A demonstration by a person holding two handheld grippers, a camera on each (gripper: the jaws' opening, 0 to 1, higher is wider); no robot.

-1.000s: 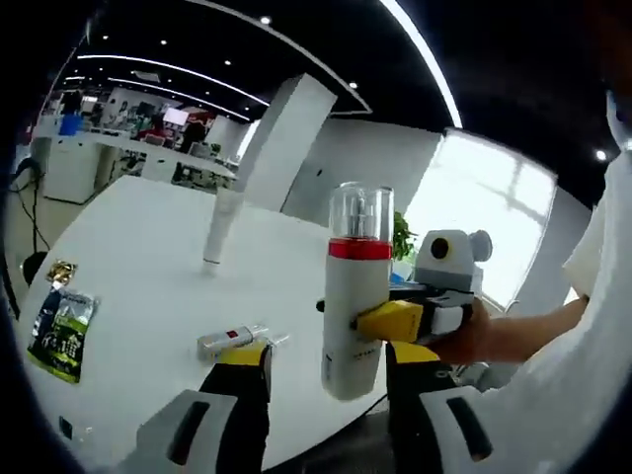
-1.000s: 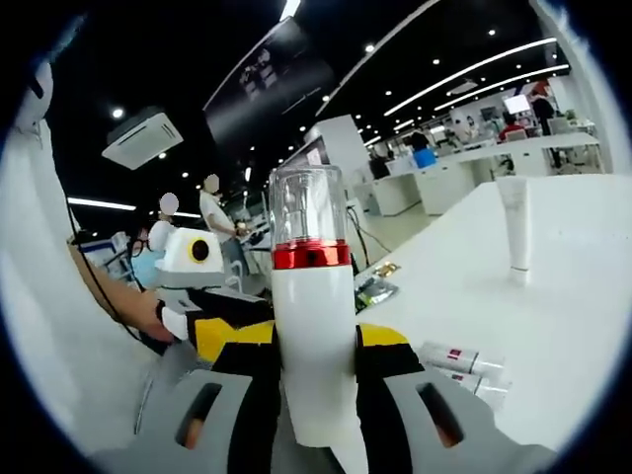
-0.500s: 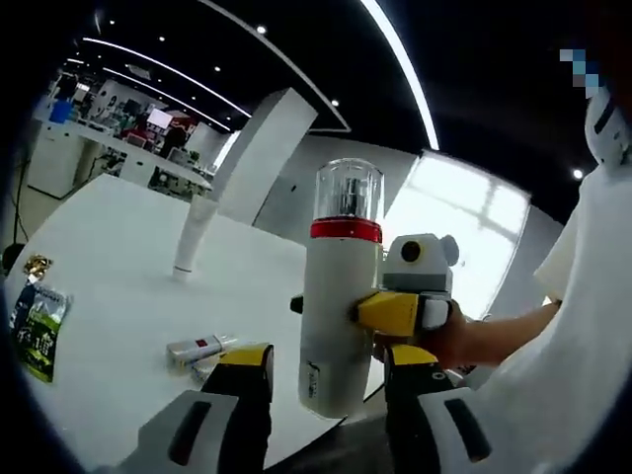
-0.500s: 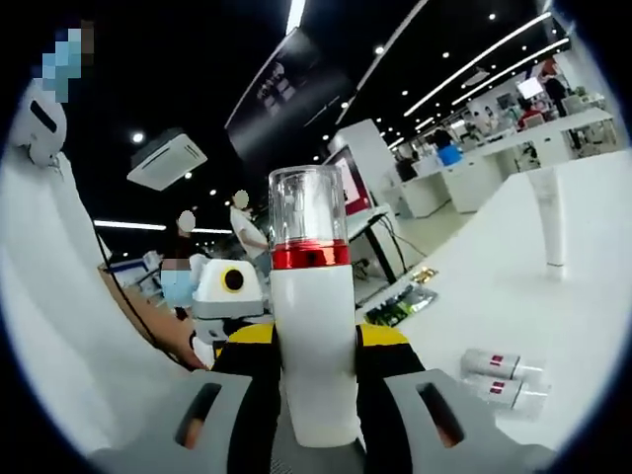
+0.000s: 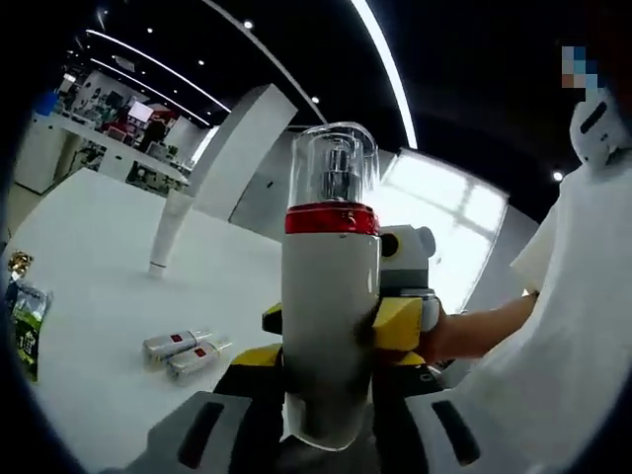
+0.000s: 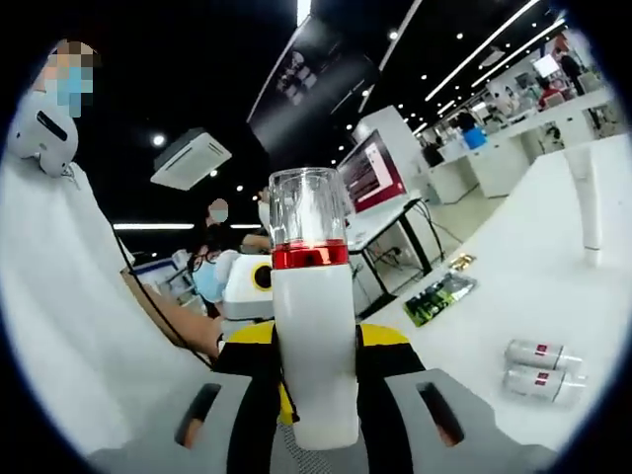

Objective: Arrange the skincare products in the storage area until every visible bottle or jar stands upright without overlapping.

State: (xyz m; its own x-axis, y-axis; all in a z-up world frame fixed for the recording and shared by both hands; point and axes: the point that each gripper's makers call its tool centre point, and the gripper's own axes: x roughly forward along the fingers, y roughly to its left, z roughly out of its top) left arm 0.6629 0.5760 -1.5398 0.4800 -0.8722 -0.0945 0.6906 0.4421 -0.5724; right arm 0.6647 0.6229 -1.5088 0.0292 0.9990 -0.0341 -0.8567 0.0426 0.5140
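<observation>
A white pump bottle [image 5: 331, 296] with a red band and a clear cap stands upright in the air, off the table's near edge. My right gripper [image 6: 316, 341] is shut on the bottle [image 6: 314, 326] around its middle. In the left gripper view the right gripper [image 5: 400, 321] reaches in from the right, yellow pads against the bottle. My left gripper [image 5: 329, 375] has its jaws pressed against both sides of the bottle's lower body. A white tube [image 5: 166, 232] stands upright on the white table [image 5: 89, 296]. Two small bottles [image 5: 178, 344] lie side by side.
A green sachet [image 5: 25, 326] lies near the table's left edge, also seen as the sachet [image 6: 439, 294]. The lying small bottles [image 6: 538, 367] and the upright tube [image 6: 590, 197] are at the right. A person's hand [image 5: 454, 331] holds the right gripper. Office desks and people stand behind.
The bottle, held by the right gripper, has come in between the left gripper's jaws, and those jaws have narrowed onto its sides. Both views have tilted upward a little.
</observation>
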